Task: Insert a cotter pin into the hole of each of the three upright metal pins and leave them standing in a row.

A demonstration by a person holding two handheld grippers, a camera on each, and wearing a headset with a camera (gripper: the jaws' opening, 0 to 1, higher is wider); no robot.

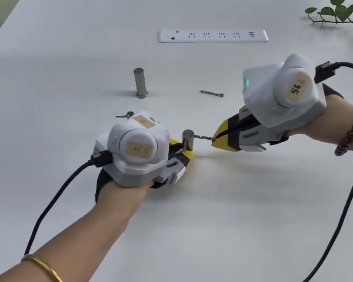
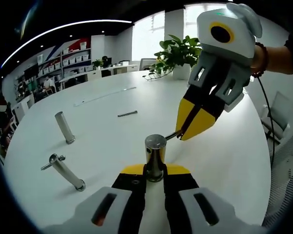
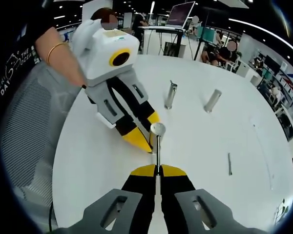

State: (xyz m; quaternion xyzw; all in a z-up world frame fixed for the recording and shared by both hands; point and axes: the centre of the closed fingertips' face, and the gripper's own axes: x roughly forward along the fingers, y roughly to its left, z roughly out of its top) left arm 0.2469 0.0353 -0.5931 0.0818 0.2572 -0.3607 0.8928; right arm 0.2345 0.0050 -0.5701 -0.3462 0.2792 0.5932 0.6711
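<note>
My left gripper [image 1: 185,154] [image 2: 155,170] is shut on the base of a short upright metal pin [image 1: 188,140] [image 2: 155,152] near the table's middle. My right gripper [image 1: 219,141] [image 3: 157,169] is shut on a thin cotter pin [image 1: 203,137] [image 3: 157,152], whose tip is at the side of that metal pin's top [image 3: 157,129]. A second metal pin [image 1: 140,82] [image 2: 64,127] stands bare farther back. A third metal pin [image 2: 66,170] [image 3: 171,94] carries a cotter pin through its top and is partly hidden behind the left gripper in the head view.
A loose cotter pin [image 1: 212,93] [image 2: 127,113] [image 3: 229,164] lies on the white table behind the right gripper. A white power strip [image 1: 213,36] sits at the far edge, and plant leaves [image 1: 335,12] show at the far right corner. Cables trail from both grippers.
</note>
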